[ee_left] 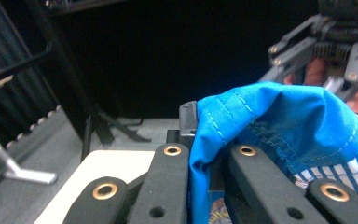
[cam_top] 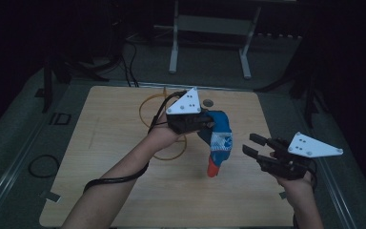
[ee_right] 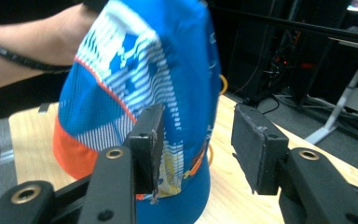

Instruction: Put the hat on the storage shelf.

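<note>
Cloth (cam_top: pixel 218 138), blue with white-striped print and an orange lower edge, is hanging above the middle of the table (cam_top: pixel 124 191) in the high view, its top pinched in the left gripper (cam_top: pixel 205 121) and its orange tip dangling toward six o'clock. The left hand (cam_top: pixel 162 136) is gripping that tool from eight o'clock, its grey plate (cam_top: pixel 186 102) facing up and its cable (cam_top: pixel 119 179) trailing along the forearm. A thin orange hoop (cam_top: pixel 152 107) is lying on the wood behind and under the hand. At four o'clock from the cloth, the right gripper (cam_top: pixel 253 145) is hovering near it without touching, jaws apart and pointing toward ten o'clock, with the right hand (cam_top: pixel 295 183) beneath its own plate (cam_top: pixel 314 147). A white-legged stand (cam_top: pixel 174 47) is sitting on the floor at twelve o'clock beyond the table.

From the left gripper view, the jaws are clamping a blue stitched fold of the cloth (ee_left: pixel 279 121), which is bulging up and over toward three o'clock. The right gripper (ee_left: pixel 317 51) is showing at two o'clock, farther off.

From the right gripper view, the jaws are standing wide apart. The cloth (ee_right: pixel 135 84) is hanging just behind the jaw at nine o'clock, and whether it is touching that jaw I cannot tell. The other jaw is clear of it, over bare table (ee_right: pixel 242 200). The left forearm (ee_right: pixel 32 51) is crossing at ten o'clock.
</note>
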Tool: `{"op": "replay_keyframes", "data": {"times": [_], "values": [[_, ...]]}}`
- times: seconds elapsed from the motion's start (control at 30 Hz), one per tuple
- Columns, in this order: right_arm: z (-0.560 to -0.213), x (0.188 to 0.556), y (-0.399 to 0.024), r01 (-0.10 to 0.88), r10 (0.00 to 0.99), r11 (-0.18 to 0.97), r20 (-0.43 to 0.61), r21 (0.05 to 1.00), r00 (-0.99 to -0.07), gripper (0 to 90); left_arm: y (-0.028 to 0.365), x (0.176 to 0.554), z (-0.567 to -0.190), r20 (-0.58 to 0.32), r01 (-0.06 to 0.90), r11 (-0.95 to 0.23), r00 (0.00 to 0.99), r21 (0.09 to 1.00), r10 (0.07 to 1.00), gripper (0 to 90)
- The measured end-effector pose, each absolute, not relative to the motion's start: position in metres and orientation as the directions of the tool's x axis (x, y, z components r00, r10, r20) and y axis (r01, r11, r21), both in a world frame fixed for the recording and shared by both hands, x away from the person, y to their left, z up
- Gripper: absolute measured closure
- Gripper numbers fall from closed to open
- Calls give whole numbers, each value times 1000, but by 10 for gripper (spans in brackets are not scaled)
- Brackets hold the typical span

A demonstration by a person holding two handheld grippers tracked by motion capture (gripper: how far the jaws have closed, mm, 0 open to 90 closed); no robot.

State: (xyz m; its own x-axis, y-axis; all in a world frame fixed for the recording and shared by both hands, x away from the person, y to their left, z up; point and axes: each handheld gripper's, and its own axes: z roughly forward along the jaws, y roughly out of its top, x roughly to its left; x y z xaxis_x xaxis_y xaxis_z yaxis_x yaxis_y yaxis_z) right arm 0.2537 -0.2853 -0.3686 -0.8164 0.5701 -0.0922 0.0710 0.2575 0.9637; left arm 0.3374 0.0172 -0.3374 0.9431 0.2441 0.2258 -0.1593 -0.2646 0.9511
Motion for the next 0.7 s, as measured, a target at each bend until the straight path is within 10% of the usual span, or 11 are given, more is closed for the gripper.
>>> {"op": "replay_keyframes", "data": {"times": [0.5,0.7], "values": [[-379,256,-246,53,514,264,-94,963,-853,478,18,327,-340,204,-185,-166,974,968,102,891],[-380,256,-240,48,531,257,-99,965,-842,688,13,326,-340,192,-174,-161,975,972,110,891]]}}
